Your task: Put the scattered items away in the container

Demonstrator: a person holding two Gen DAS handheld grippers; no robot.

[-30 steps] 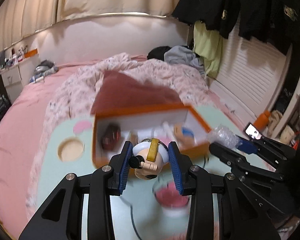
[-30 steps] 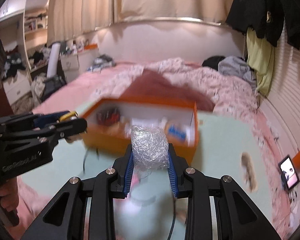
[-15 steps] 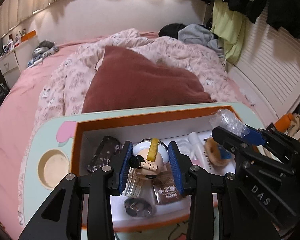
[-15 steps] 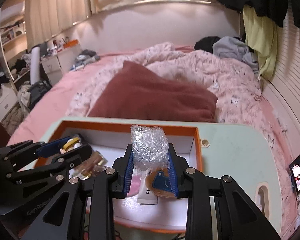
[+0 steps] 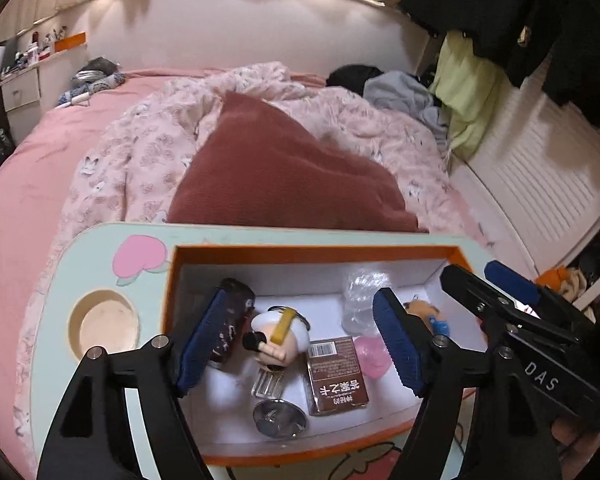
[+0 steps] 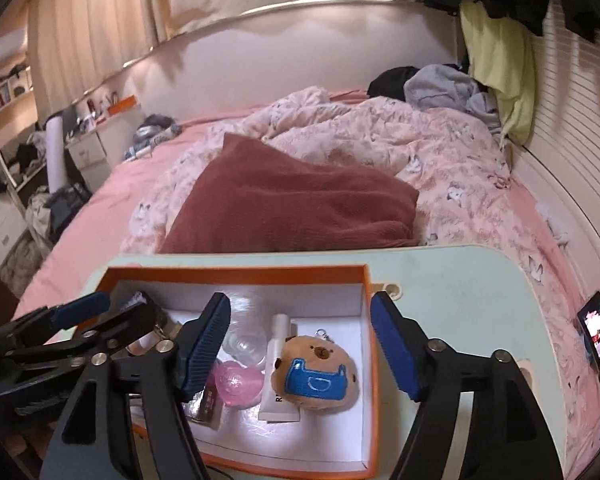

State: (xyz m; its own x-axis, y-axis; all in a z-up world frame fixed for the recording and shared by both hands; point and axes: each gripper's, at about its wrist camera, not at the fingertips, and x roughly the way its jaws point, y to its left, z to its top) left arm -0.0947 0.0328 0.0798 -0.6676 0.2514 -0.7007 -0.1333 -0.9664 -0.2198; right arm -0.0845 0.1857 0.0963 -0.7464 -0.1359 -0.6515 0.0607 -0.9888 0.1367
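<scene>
An orange box (image 5: 300, 252) with a white inside stands on a mint lap tray (image 5: 100, 264). My left gripper (image 5: 302, 294) hovers over it, its jaws opening. A small round-headed figurine (image 5: 278, 332) with a yellow strap lies loose on the box floor between them. My right gripper (image 6: 299, 300) is also over the box (image 6: 236, 272) with its jaws opening and nothing pressed between them. A crinkled clear plastic wrap (image 6: 244, 340) lies on the floor by its left finger. The wrap (image 5: 364, 292) and the right gripper (image 5: 470, 270) show in the left wrist view too.
The box also holds a plush bear (image 6: 314, 376), a white tube (image 6: 278, 360), a pink heart (image 6: 236, 380), a brown packet (image 5: 336, 376) and a glass bottle (image 5: 276, 404). A maroon pillow (image 5: 284, 184) lies beyond the tray. A phone (image 6: 598, 336) stands at the right.
Both grippers came forward over the box, then opened. The figurine left the left jaws and the plastic wrap left the right jaws; both now lie in the box.
</scene>
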